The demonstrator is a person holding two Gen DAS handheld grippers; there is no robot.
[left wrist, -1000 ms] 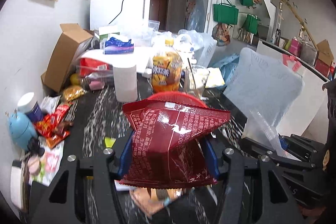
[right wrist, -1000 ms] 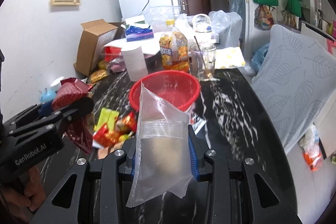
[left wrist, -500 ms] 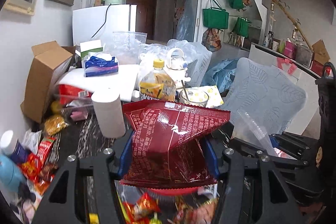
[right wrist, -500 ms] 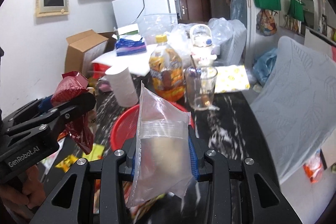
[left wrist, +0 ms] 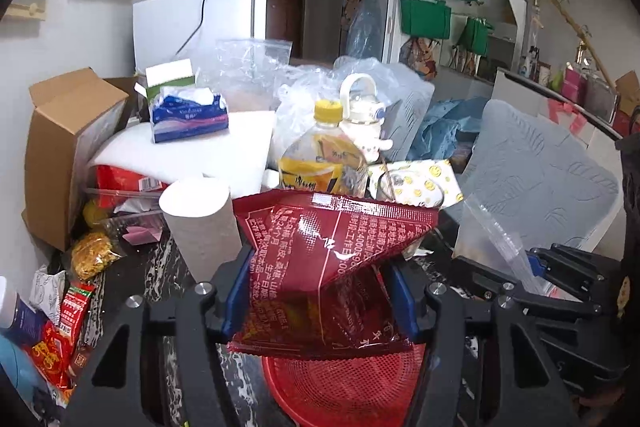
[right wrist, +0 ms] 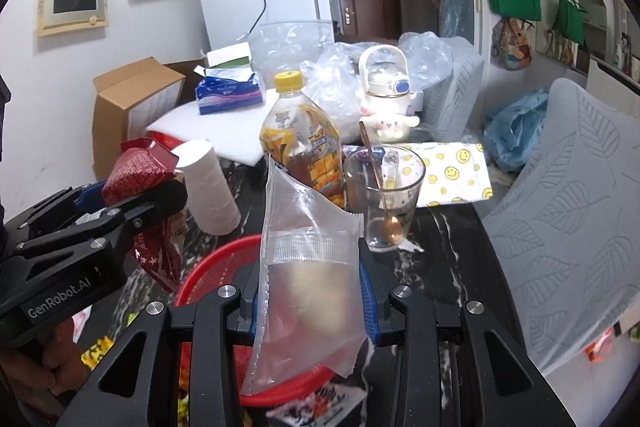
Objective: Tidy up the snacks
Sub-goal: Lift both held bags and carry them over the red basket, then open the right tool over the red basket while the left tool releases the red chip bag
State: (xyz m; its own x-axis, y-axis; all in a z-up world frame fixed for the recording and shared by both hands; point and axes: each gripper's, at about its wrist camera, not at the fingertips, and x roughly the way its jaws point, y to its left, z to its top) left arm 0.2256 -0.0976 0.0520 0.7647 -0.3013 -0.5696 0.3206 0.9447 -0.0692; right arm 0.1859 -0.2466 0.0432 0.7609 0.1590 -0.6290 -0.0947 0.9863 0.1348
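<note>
Two tongs, both loaded. Left tongs (left wrist: 318,301) clamped on a dark red snack packet (left wrist: 332,251), held above the red basket (left wrist: 340,387) at 6 o'clock. Right tongs (right wrist: 306,301) clamped on a clear snack bag (right wrist: 308,267), also over the basket's rim (right wrist: 224,251). Farther along the black tabletop (right wrist: 444,259): paper roll (left wrist: 200,223) at 10 o'clock, glass (right wrist: 382,203) at 1, yellow-capped bottle (right wrist: 298,139) at 12.

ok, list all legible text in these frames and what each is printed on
"GenRobot.AI": on the left gripper body, in the right wrist view.
Red snack packet: white Chinese print, too small and warped to read.
Drink bottle label: blurred.
Tissue pack: small print, unreadable.
Clear packet in the right gripper: no text visible.
</note>
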